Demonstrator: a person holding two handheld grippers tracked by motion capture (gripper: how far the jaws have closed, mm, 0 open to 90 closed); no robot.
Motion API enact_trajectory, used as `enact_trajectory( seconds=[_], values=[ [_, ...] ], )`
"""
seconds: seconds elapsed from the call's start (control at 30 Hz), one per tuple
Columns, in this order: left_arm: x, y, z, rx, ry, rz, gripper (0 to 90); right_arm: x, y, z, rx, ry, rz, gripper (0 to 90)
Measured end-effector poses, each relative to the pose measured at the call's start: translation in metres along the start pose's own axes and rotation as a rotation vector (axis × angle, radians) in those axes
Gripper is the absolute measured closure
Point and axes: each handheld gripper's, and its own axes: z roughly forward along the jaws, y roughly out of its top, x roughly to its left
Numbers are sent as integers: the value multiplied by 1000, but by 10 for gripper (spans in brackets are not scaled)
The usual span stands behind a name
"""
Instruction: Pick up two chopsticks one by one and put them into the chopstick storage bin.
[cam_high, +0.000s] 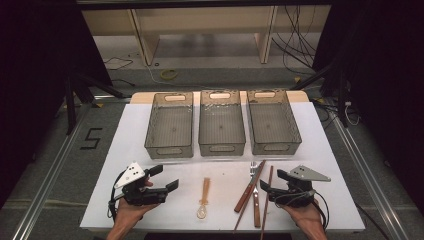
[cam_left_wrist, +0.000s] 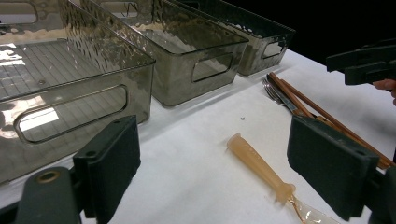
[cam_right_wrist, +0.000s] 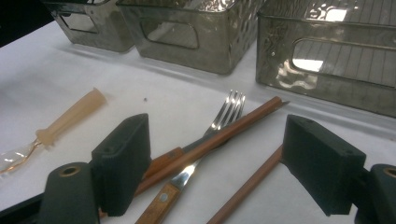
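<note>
Both hands are resting at the near edge of the tabletop (cam_high: 150, 210), each gripper released and holding nothing. The left gripper (cam_high: 167, 179) is pointing toward the pale plastic spoon (cam_high: 204, 198), which is lying just beside its open jaws, bowl nearest the person. The right gripper (cam_high: 266, 186) is hovering right at the cutlery heap: a fork (cam_right_wrist: 224, 116) with a wooden handle, crossed by 2 brown chopsticks (cam_right_wrist: 219, 137), lying between its spread jaws. Farther back, 3 clear bins (cam_high: 221, 125) are standing in a row, probably waiting to receive the sorted pieces.
</note>
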Motion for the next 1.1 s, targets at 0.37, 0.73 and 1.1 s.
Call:
enact_trajectory(
  seconds=[0.37,0.73,1.1],
  values=[
    [0,0,1,2,1,-1,167,-6,12,-1,45,53,-65,267],
    [1,0,1,0,-1,-3,167,-5,58,16,262,174,-605,286],
    [2,0,2,7,-5,-2,167,-1,65,50,452,268,-890,311]
  ],
)
